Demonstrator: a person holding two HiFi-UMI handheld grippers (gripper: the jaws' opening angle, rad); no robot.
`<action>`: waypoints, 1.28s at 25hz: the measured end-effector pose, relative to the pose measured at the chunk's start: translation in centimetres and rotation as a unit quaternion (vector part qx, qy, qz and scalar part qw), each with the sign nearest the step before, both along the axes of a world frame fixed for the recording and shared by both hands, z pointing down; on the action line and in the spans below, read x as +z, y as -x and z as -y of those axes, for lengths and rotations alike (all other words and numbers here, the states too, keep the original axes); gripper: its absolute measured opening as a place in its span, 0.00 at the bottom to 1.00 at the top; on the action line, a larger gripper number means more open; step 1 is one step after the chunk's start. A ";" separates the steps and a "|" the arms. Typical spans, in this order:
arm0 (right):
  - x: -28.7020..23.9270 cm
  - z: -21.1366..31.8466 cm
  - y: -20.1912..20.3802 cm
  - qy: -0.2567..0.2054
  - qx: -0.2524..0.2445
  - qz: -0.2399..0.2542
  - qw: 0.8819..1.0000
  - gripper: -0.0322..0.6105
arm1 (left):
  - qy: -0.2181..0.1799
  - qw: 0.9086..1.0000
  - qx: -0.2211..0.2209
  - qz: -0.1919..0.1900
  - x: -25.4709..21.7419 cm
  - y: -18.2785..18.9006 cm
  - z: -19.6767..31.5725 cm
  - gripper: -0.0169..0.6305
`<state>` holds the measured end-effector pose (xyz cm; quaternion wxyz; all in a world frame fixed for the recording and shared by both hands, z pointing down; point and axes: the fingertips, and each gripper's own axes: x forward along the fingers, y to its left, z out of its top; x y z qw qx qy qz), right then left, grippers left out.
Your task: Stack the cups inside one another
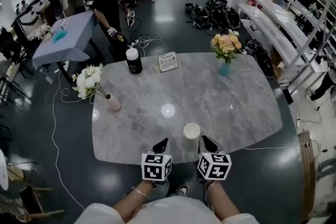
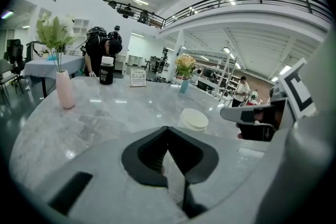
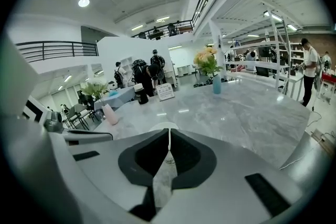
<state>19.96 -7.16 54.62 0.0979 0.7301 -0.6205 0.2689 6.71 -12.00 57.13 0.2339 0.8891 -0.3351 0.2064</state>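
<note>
While the left gripper hangs at the near edge of the table, at about seven o'clock from the cup stack, its jaws are pressed together with nothing between them. The left gripper view shows the two dark pads meeting in a thin line.

The stack stands at the table's six o'clock, just in from the near rim and apart from both tools. It is upright, with its open mouth facing the ceiling and its base on the marble, so its long axis runs vertically. Seen from the left gripper, thin bands under the lip look like nested rims, though I cannot count how many cups there are.

At about four o'clock from the stack, the right gripper is also closed and empty, and its tips point toward twelve o'clock across the table.

I judge the stacking to be done, or nearly so. Scanning the rest of the table from nine o'clock round to three shows a pink vase of white flowers, a black bottle, a small card and a blue vase — and no loose cup among them. If anything is left, it is at most to check that the nested cups sit fully seated and straight. Neither tool now holds anything to add.
</note>
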 end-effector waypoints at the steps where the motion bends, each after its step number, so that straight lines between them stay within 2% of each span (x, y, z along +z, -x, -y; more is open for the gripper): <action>1: -0.2 -0.3 -0.2 -0.002 0.002 0.003 1.000 0.07 | -0.003 1.000 0.002 -0.001 -0.3 -0.2 -0.2 0.02; 8: -0.9 -2.9 -1.4 -0.010 0.013 0.003 1.000 0.07 | -0.026 1.000 0.002 0.001 -1.6 -0.5 -2.3 0.02; 15: 0.4 -6.0 -0.7 -0.011 0.003 0.023 1.000 0.07 | -0.027 0.999 -0.026 0.023 -0.5 2.3 -6.3 0.02; 22: -0.1 -8.1 -0.6 -0.016 0.026 0.030 0.999 0.07 | -0.033 0.998 -0.055 0.028 -1.9 5.0 -8.1 0.02; 28: -2.1 -8.7 0.3 -0.033 0.040 0.015 0.999 0.07 | -0.044 0.998 -0.033 0.015 -2.9 5.6 -8.9 0.02; 32: -2.5 -9.0 2.3 -0.037 0.051 0.011 0.998 0.07 | -0.060 0.998 -0.017 0.005 -4.0 7.2 -8.4 0.02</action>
